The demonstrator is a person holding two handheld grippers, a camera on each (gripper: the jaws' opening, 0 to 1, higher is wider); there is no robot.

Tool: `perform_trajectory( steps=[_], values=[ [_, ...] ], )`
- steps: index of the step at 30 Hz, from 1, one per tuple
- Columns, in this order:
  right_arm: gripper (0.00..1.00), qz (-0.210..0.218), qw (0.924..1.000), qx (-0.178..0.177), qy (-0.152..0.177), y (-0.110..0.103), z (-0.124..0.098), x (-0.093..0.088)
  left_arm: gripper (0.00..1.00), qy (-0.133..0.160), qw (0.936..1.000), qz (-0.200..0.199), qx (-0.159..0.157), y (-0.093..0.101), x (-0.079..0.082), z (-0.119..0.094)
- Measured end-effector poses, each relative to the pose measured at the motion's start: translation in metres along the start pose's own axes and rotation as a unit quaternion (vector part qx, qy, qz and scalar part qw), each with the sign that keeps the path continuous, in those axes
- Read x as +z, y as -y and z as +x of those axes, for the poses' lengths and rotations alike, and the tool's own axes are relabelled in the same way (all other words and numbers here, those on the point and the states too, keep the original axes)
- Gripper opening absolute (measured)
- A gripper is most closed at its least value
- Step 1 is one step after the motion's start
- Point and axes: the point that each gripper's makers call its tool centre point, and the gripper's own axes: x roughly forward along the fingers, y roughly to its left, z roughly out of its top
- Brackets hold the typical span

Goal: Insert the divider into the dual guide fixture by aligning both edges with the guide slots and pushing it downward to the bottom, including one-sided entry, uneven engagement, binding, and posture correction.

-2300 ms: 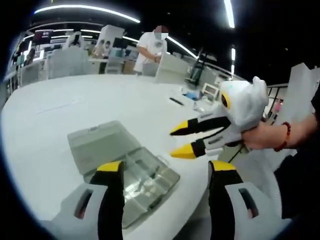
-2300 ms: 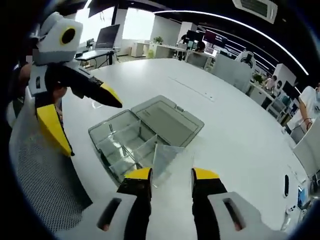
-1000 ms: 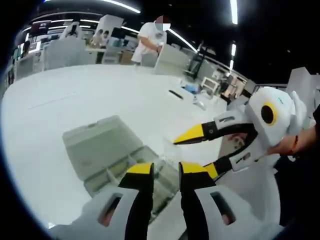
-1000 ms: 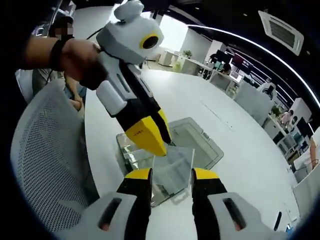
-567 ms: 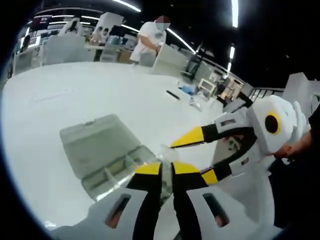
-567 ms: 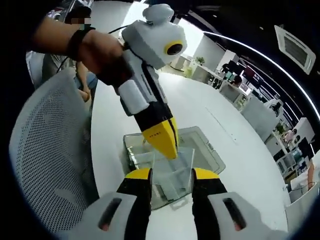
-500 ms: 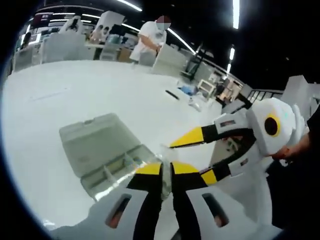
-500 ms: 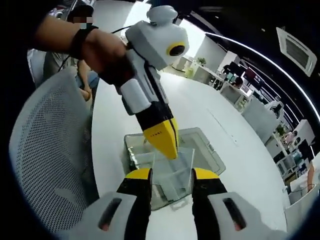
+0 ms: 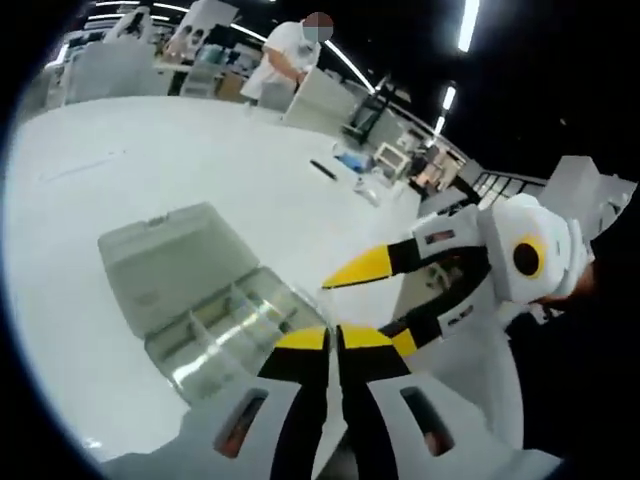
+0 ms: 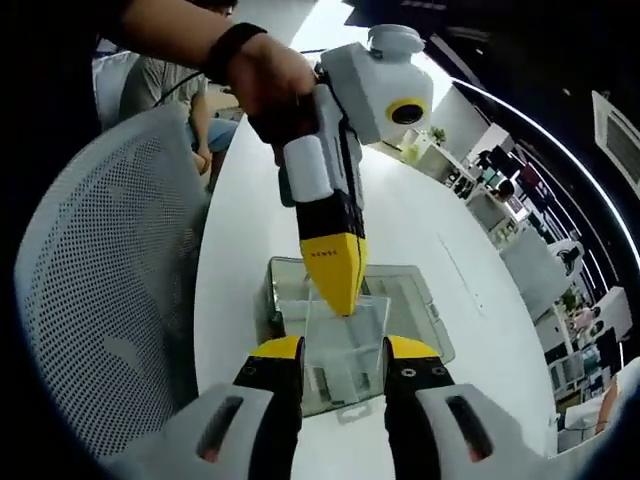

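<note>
The clear divider (image 10: 345, 335) is hanging upright at lower centre of the right gripper view, just above the open compartment box (image 10: 300, 290), the dual guide fixture it has to drop into. The right tongs (image 10: 343, 362) are standing part open with the panel's lower portion between their yellow tips; whether they are truly clamping it, I cannot tell. The left tongs (image 10: 336, 283) are coming down from the top of that frame, jaws pinched together on the divider's top edge, likely to steady it and square it up before the push.

In the left gripper view, the left tongs (image 9: 333, 338) are showing closed at bottom centre, tips nearly touching, the thin panel itself too faint to make out. The right tongs (image 9: 375, 295) are reaching in from the right of that frame, spread apart. The fixture (image 9: 215, 325) is sitting with its lid folded back on the white desk (image 9: 120, 170). A mesh chair (image 10: 100, 270) is filling the left side of the right gripper view.
</note>
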Motion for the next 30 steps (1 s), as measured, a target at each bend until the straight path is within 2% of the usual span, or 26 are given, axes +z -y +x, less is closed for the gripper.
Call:
perform_trajectory(
  steps=[3,5,6,7,10,19,22,26,30],
  values=[
    [0.27,0.005,1.0,-0.001,-0.002,0.0,0.001,0.0,0.0,-0.002,0.9999,-0.016,-0.002,0.0,0.0,0.0],
    [0.1,0.017,0.9997,-0.008,-0.016,0.003,-0.002,-0.005,0.0,-0.038,0.9992,0.014,0.004,-0.003,-0.012,-0.001],
    [0.06,0.025,0.9995,-0.006,-0.019,0.004,-0.003,-0.007,0.0,-0.041,0.9989,0.02,0.002,-0.001,-0.013,-0.001],
    [0.09,0.037,0.9992,0.0,-0.015,0.003,-0.002,-0.006,0.0,-0.016,0.9993,0.033,0.01,-0.002,-0.004,-0.001],
    [0.18,0.059,0.9982,-0.012,0.0,0.006,-0.003,-0.003,0.0,-0.003,0.9997,0.024,0.006,-0.001,0.005,-0.003],
    [0.2,0.115,0.9932,-0.02,0.002,0.013,-0.007,-0.01,0.0,-0.019,0.9972,0.065,0.031,-0.005,0.008,-0.006],
    [0.22,0.16,0.9867,-0.022,0.014,0.016,-0.009,-0.012,0.0,-0.027,0.9956,0.081,0.039,-0.007,0.01,-0.006],
    [0.24,0.191,0.9809,-0.03,0.02,0.021,-0.013,-0.017,0.0,-0.034,0.9917,0.115,0.047,-0.008,0.014,-0.006],
    [0.29,0.224,0.9736,-0.037,0.027,0.021,-0.015,-0.022,0.0,-0.035,0.9907,0.124,0.044,-0.007,0.02,-0.005]
  ],
)
